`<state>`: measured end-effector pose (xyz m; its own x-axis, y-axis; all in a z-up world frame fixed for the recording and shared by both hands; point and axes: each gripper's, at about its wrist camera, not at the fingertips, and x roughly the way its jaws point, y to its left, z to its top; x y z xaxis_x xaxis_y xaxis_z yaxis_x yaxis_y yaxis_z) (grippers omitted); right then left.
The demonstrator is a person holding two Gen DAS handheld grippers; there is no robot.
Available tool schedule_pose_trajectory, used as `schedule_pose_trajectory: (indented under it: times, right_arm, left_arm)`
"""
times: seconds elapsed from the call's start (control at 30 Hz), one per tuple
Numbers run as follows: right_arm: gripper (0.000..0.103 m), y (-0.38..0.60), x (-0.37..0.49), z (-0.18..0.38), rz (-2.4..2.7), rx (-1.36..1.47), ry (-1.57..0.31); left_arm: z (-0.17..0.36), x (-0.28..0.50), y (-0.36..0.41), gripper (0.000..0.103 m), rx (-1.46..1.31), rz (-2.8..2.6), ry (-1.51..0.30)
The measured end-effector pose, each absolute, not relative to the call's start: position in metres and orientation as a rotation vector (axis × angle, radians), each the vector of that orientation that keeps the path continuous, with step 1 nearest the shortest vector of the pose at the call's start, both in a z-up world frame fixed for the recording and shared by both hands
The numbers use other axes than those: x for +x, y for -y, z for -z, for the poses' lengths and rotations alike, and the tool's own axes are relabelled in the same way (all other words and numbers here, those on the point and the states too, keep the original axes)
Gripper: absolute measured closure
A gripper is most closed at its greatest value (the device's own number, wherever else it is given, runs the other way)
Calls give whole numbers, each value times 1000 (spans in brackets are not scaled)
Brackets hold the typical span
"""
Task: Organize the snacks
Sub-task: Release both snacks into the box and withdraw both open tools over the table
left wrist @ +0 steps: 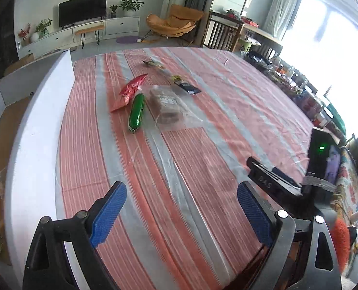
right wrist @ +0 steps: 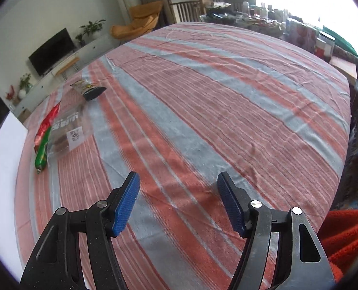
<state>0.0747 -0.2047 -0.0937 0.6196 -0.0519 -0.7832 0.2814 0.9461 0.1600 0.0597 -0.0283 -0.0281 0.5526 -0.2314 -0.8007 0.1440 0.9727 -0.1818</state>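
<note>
Several snacks lie on the striped tablecloth [left wrist: 203, 145]: a green sausage-shaped pack [left wrist: 136, 112], a red pouch [left wrist: 128, 91], a clear bag of brown bars [left wrist: 169, 106], a dark blue packet [left wrist: 188, 87] and a small wrapper [left wrist: 152, 64] farther back. My left gripper [left wrist: 181, 207] is open and empty, well short of them. My right gripper [right wrist: 177, 200] is open and empty over bare cloth; the green pack [right wrist: 42, 151], the clear bag [right wrist: 68, 130] and the blue packet [right wrist: 94, 93] lie far to its left.
A white-walled cardboard box [left wrist: 34, 130] stands along the table's left edge. The other gripper's black body [left wrist: 299, 176] shows at the right in the left wrist view. Cluttered items [right wrist: 299, 31] line the far right side. A chair [right wrist: 186, 7] stands behind the table.
</note>
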Motion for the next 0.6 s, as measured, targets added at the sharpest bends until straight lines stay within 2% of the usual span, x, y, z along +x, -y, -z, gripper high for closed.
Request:
schedule_pose_trajectory:
  times: [0.13,0.27,0.53,0.6]
  right_arm:
    - [32,206,78,101,192,268,-885]
    - [27,207,80,107,187,256,-882]
    - [20,189,85,113,218,121,-916]
    - [20,188,85,113,217,121,-916]
  left_arm:
    - [71,83,30,11,-82,143,-1016]
    - [99,89,15,11,-41,93,-1030]
    - [113,98,8,8,4,37,-1004]
    - [114,97,7,2,9,37,-986]
